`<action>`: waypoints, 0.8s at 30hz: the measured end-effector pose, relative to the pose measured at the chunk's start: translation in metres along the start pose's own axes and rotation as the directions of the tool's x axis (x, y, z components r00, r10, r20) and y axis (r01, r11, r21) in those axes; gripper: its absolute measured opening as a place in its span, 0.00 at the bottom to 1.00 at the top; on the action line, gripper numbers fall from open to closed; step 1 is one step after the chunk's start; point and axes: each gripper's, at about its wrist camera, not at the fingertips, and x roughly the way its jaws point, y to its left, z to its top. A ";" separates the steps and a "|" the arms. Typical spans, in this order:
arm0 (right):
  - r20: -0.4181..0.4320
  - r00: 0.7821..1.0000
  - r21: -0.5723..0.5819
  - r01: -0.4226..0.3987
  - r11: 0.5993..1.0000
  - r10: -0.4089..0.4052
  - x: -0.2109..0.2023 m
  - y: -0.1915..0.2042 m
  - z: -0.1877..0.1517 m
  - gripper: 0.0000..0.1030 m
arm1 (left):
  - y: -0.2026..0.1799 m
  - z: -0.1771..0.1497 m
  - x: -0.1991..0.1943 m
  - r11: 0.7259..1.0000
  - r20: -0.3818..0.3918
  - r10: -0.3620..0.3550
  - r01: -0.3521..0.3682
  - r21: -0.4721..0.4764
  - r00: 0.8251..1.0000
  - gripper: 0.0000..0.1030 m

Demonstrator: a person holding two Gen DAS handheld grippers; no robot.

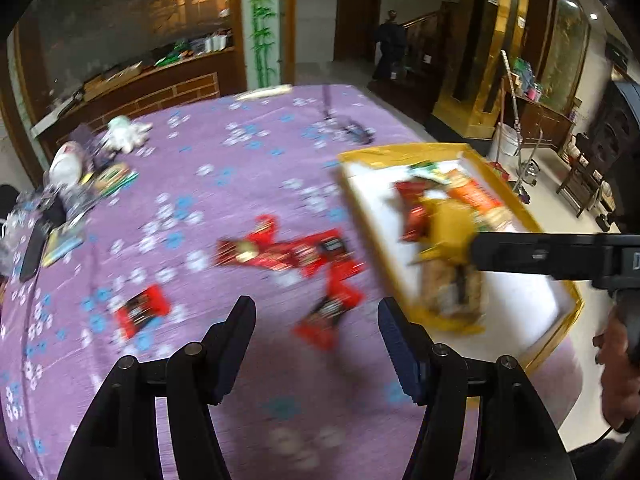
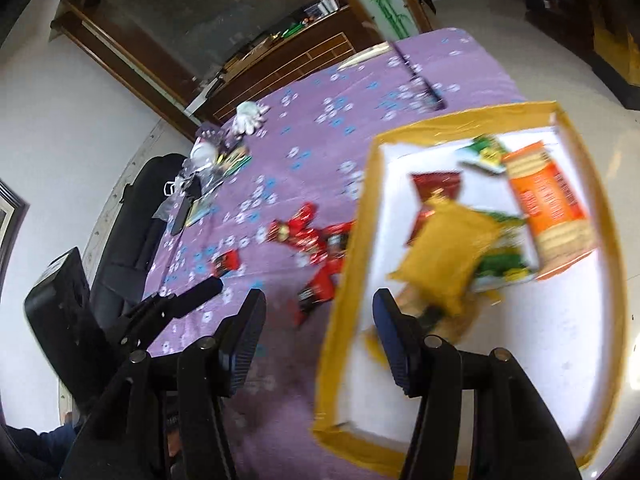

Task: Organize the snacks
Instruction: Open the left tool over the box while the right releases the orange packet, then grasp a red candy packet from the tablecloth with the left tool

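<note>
Both grippers are held open and empty: the left gripper (image 1: 316, 344) over the tabletop (image 1: 248, 184), left of the yellow-rimmed tray (image 2: 348, 248); the right gripper (image 2: 320, 336) over the tray's near-left rim. Red snack packets (image 1: 288, 256) are scattered just left of the tray. A yellow pouch (image 2: 444, 256) and an orange box (image 2: 548, 208) are contained in the tray, farther in.

White gloves (image 1: 124, 133) and a phone (image 1: 31, 252) lie on the purple flowered tablecloth (image 1: 240, 184).
</note>
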 end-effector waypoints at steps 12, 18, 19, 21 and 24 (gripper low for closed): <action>-0.001 0.996 0.050 0.092 0.994 -0.092 0.024 0.049 -0.044 0.54 | 0.144 -0.006 0.025 0.995 -0.084 0.002 0.006 0.097 0.996 0.65; 0.023 0.986 0.096 0.161 0.982 -0.164 0.007 0.053 -0.072 0.54 | 0.145 -0.003 0.066 0.969 -0.181 -0.034 0.077 0.236 0.983 0.65; 0.027 0.985 0.102 0.169 0.980 -0.172 0.004 0.053 -0.075 0.54 | 0.147 -0.003 0.074 0.969 -0.185 -0.030 0.074 0.237 0.982 0.65; 0.032 0.983 0.106 0.175 0.979 -0.179 0.000 0.052 -0.078 0.54 | 0.151 -0.004 0.085 0.970 -0.200 -0.013 0.061 0.234 0.980 0.65; 0.035 0.982 0.099 0.184 0.978 -0.188 -0.004 0.051 -0.075 0.54 | 0.155 -0.006 0.093 0.975 -0.186 0.019 0.023 0.221 0.982 0.57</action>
